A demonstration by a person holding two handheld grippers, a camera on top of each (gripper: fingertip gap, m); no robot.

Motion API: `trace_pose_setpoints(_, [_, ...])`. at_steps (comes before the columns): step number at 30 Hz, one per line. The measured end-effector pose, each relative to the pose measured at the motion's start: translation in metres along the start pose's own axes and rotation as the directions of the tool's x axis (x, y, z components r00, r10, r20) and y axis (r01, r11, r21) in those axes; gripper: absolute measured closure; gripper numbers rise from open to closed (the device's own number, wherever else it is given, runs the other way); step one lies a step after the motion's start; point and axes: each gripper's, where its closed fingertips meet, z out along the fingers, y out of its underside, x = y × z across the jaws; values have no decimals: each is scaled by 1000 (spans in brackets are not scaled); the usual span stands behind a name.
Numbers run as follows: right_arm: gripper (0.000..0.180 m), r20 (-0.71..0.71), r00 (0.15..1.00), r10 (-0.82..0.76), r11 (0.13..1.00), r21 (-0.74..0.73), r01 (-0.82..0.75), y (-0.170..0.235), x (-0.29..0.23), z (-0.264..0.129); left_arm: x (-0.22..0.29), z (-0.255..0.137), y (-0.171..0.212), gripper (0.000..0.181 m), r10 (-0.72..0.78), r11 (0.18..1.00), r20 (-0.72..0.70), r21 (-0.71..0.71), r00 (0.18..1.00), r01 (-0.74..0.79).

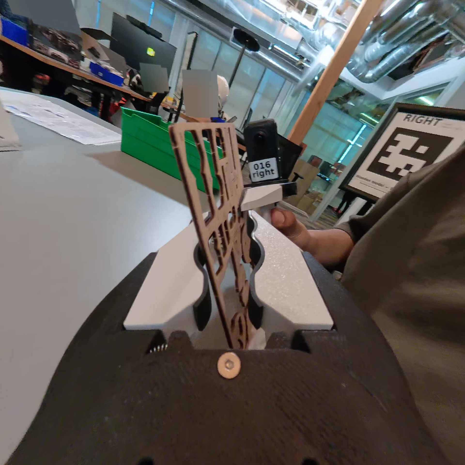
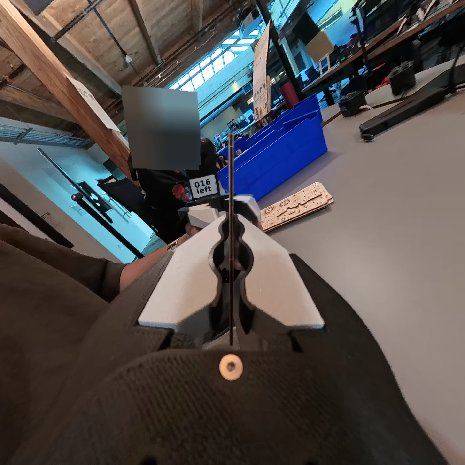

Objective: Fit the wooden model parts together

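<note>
The left gripper (image 1: 227, 251) pinches a laser-cut wooden sheet (image 1: 214, 206) upright, its fingers nearly closed. The right gripper (image 2: 231, 226) clamps the same sheet (image 2: 231, 176) edge-on. A stack of wooden sheets (image 2: 297, 208) lies at two o'clock on the grey table (image 2: 377, 226).

Grey table (image 2: 377, 226) — wooden sheets (image 2: 297, 208), blue bin (image 2: 276, 156), green bin (image 1: 151, 141).

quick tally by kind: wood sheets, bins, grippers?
Wood sheet held upright by both hand-held grippers: 1
Stack of wood sheets on the table, sheets in it not countable: 1
Bins: 2, green bin, blue bin
Hand-held grippers: 2, left, right
Total: 6
</note>
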Motion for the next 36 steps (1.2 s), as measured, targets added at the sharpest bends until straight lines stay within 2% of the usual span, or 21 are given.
trace_pose_setpoints(2, [179,18,1000,4,1000,-15,-4,3,-3,5,4,-1,1,158,-9,1000,-7,8,1000,9])
trace_pose_setpoints(4, [179,32,999,10,1000,-11,-10,3,-5,8,1,-4,-2,151,-14,999,34,34,999,13])
trace_pose_setpoints(10, [179,77,996,51,999,-12,-51,4,-9,18,2,-15,-5,154,-47,996,68,79,997,42])
trace_pose_setpoints(16, [178,103,993,57,998,-34,-54,7,-11,28,7,-29,-7,176,-59,993,63,111,996,52])
trace_pose_setpoints(22, [174,108,994,16,998,-54,-10,11,-13,37,8,-39,-8,181,-62,991,73,127,995,52])
trace_pose_setpoints(24, [159,94,996,-8,999,-53,13,10,-12,39,8,-44,-10,181,-63,988,80,145,995,51])
trace_pose_setpoints(25, [152,39,999,-38,998,-42,40,8,-6,40,8,-47,-13,181,-70,985,84,165,994,56])
trace_pose_setpoints(27, [123,-115,982,-147,989,10,149,-4,11,36,4,-55,-17,181,-100,976,93,205,991,79])
trace_pose_setpoints(29, [96,-256,925,-280,951,57,303,-22,19,29,-1,-64,-21,181,-129,965,109,242,986,99])
trace_pose_setpoints(30, [94,-309,880,-361,918,49,394,-29,18,26,-4,-69,-23,181,-142,960,122,259,982,106])
trace_pose_setpoints(32, [106,-374,758,-535,818,-5,575,-37,11,25,-10,-76,-25,181,-157,953,151,284,976,109])
trace_pose_setpoints(34, [103,-435,599,-672,691,-78,719,-37,5,27,-14,-81,-26,181,-155,951,182,295,971,97])
trace_pose_setpoints(36, [97,-521,446,-728,573,-105,813,-35,1,26,-16,-83,-27,181,-153,949,195,302,969,90])
